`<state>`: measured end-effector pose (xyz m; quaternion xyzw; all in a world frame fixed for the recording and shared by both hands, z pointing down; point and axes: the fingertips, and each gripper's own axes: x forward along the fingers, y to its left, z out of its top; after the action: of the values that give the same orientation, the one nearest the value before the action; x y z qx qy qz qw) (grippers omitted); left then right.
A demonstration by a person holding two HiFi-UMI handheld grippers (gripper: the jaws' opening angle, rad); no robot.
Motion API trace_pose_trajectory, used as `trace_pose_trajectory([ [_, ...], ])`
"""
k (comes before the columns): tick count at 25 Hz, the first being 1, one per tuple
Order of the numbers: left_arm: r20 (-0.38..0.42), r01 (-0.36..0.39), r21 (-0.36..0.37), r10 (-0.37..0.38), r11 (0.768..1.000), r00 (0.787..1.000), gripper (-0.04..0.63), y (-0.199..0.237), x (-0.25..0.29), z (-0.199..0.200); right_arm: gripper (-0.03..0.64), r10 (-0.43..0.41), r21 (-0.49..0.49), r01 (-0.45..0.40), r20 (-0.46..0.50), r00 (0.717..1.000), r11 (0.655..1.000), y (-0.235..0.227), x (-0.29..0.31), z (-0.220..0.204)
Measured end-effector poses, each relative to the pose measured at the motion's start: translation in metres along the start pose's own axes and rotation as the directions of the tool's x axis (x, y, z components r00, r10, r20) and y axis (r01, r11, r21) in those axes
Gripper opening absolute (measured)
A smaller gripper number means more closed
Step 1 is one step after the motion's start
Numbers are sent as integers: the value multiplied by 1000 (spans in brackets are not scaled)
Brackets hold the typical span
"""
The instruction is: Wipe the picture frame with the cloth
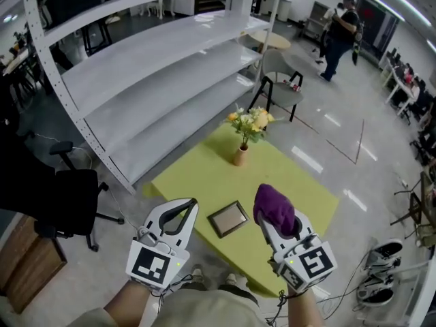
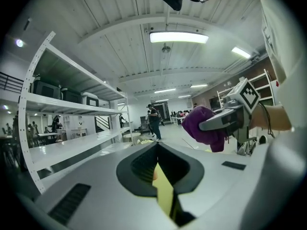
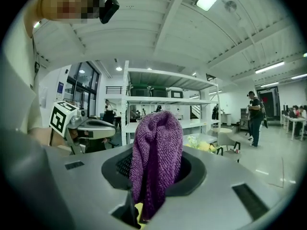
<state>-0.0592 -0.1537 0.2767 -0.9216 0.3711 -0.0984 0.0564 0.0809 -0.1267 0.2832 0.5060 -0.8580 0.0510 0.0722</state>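
A small dark-framed picture frame lies flat on the yellow-green table, near its front edge. It sits between my two grippers, and both are raised above the table. My right gripper is shut on a purple cloth, which bunches up over its fingertips. In the right gripper view the cloth hangs between the jaws and hides the frame. My left gripper is shut with nothing in it, just left of the frame. In the left gripper view only a thin slit shows at the left gripper, with the cloth off to the right.
A vase of yellow flowers stands at the table's far side. A white shelving unit runs along the left, with a black office chair beside it. A chair stands beyond the table. A person stands far off.
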Motion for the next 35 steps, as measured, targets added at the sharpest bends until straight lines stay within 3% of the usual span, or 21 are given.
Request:
trace_pose_trajectory([
  [5, -4, -42, -30, 42, 999, 999, 8, 5, 22, -6, 118, 60, -28, -62, -89, 994, 998, -23, 20, -18],
  [12, -52, -53, -89, 48, 995, 997, 8, 4, 64, -40, 118, 140, 3, -144, -238, 961, 990, -52, 61, -68],
  [18, -155, -21, -87, 7, 996, 988, 8, -2, 106, -92, 118, 204, 45, -200, -317, 926, 979, -69, 100, -118],
  [27, -281, 34, -169, -81, 985, 956, 8, -26, 144, -183, 118, 261, 99, -242, -403, 877, 965, -74, 139, -199],
  [35, -356, 89, -247, -176, 965, 918, 8, -52, 161, -251, 118, 265, 167, -211, -456, 850, 963, -79, 155, -277],
])
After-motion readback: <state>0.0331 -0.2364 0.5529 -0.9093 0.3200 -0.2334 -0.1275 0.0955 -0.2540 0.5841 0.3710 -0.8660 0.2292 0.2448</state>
